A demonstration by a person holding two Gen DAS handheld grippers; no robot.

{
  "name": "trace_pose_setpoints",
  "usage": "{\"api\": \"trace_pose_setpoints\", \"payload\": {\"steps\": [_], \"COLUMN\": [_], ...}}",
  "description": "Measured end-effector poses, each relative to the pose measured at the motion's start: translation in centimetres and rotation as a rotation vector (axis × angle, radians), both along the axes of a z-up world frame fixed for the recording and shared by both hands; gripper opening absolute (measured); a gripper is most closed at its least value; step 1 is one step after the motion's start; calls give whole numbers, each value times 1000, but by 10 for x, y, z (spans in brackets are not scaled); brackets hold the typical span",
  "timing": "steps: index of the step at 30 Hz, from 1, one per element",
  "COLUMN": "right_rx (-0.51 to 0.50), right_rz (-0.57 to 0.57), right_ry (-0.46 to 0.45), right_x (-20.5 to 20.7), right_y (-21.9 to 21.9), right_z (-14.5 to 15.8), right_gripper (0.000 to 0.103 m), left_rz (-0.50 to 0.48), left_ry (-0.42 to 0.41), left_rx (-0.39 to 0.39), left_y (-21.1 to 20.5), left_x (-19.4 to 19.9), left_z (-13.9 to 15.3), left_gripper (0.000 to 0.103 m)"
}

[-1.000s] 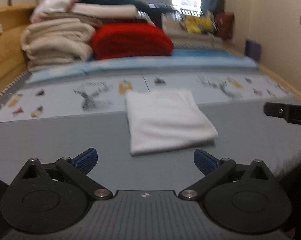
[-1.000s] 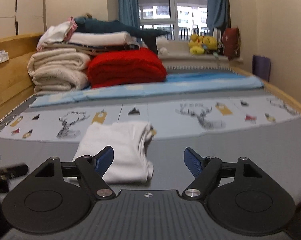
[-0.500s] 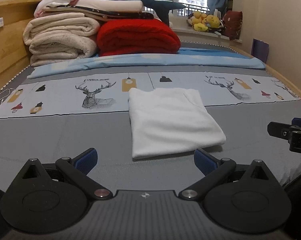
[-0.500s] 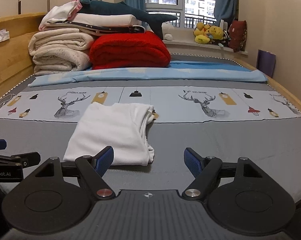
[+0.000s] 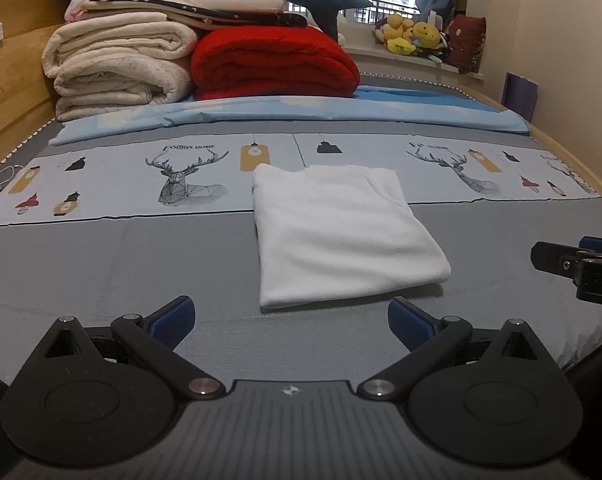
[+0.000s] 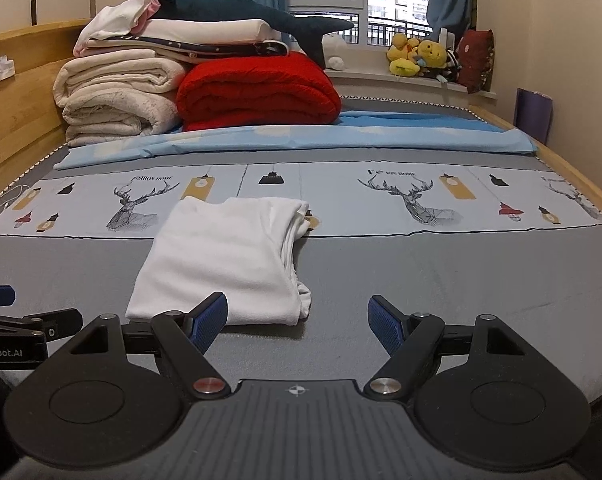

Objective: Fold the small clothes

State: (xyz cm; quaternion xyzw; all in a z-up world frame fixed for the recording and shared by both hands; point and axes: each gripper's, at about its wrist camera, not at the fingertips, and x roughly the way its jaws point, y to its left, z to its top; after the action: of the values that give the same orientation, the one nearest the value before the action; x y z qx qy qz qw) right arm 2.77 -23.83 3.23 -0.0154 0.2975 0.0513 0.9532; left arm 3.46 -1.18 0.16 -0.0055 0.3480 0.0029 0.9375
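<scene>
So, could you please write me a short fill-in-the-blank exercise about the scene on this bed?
1. The folded garment on the bed is ____ in colour.
2. The left gripper and right gripper both have their jaws ____.
3. Beside the cream blankets lies a folded ____ blanket.

Missing words: white; open; red

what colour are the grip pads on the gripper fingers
Blue, with a fine textured surface, on black fingers. Clearest in the right wrist view.
</scene>
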Motion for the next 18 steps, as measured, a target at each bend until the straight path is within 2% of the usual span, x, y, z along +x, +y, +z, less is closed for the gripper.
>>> {"api": "trace_pose_setpoints", "payload": {"steps": [18], "right_rx": [-3], "right_rz": [17], "right_ry": [7], "right_x": [2], "right_y": [0], "right_z": [0], "right_gripper": [78], "left_rz": [-24], "left_ry": [6], "left_rx": [-10], "left_y": [-1], "left_x": [1], "left_z": [-3], "left_gripper": [103]}}
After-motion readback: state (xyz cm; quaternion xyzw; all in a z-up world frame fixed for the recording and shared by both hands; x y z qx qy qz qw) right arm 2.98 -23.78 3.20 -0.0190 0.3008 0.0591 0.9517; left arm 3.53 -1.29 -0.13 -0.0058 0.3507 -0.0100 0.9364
